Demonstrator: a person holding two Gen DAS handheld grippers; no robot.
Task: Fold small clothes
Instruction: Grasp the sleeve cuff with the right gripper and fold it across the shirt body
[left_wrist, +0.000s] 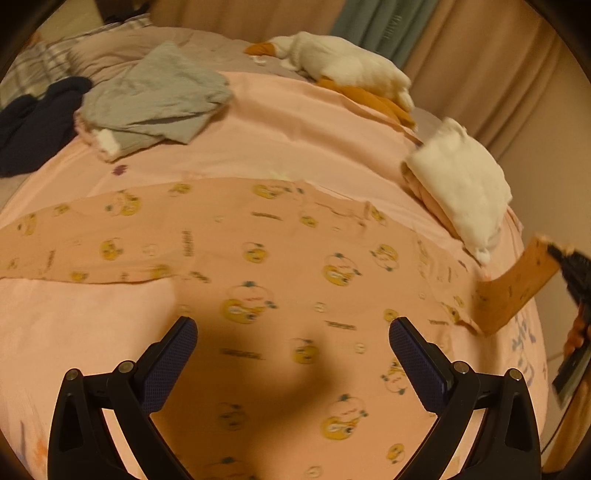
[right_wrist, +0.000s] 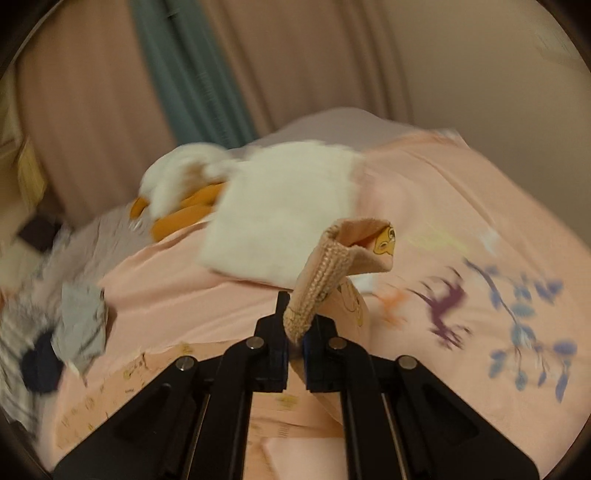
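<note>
1. We judged the main risk to be the cuff slipping free. Our right gripper (right_wrist: 294, 341) was clamped on only the ribbed cuff (right_wrist: 317, 280) of the peach printed garment (left_wrist: 258, 266), and the band curled up and away from the jaws, so a quick pull could have dragged it out.
2. We also judged that lifting one sleeve alone could have tugged the garment askew, since nothing pinned its body. It lay spread flat on the pink sheet (left_wrist: 295, 147), directly beneath and ahead of our left gripper (left_wrist: 293, 334).
3. A folded white cloth (right_wrist: 280, 210) sat just beyond the raised cuff; a wide swing might have knocked it.
4. Our left gripper hung above the garment's middle, angled steeply down, its jaws wide apart with nothing between them.
5. Our right gripper sat off to the left gripper's right, raised above the bed and tilted down, holding the sleeve lifted clear of the sheet.
</note>
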